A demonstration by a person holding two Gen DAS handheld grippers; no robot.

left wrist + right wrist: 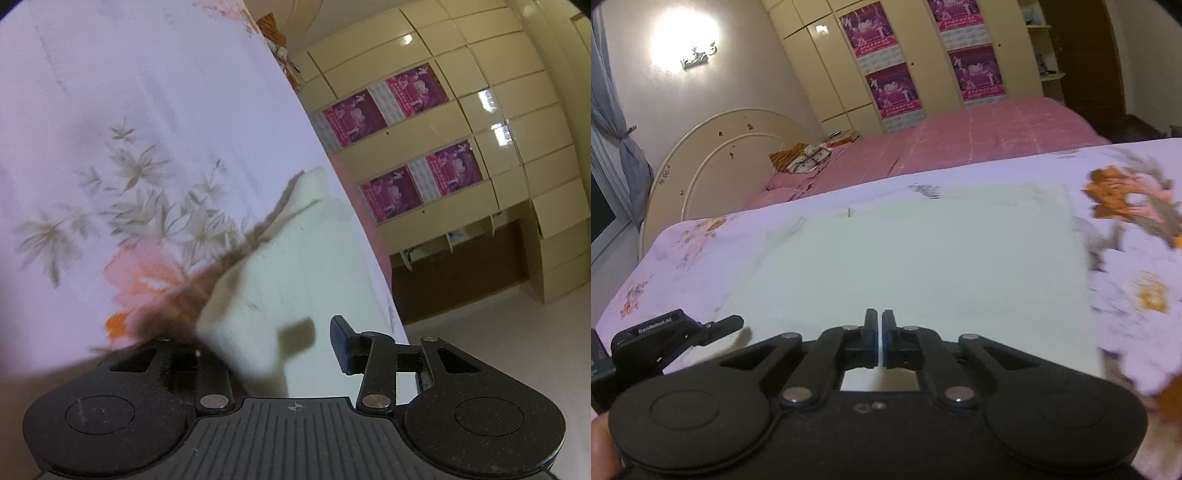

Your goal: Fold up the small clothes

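A pale cream cloth [923, 266] is lying spread flat on the floral bedsheet [1137, 295], in the middle of the near bed. The right gripper [880, 341] is hovering over its near edge with its fingers pressed together, a thin gap between the blue pads; whether any fabric is caught there I cannot tell. At the left edge of the right wrist view the left gripper [679, 332] is sitting at the cloth's near left corner. In the left wrist view, the left gripper [280, 350] is standing spread, and a blurred fold of the cloth [266, 280] is draping over its left finger. A pink blanket [979, 140] is covering the far bed, with a cream wardrobe [827, 66] behind it.
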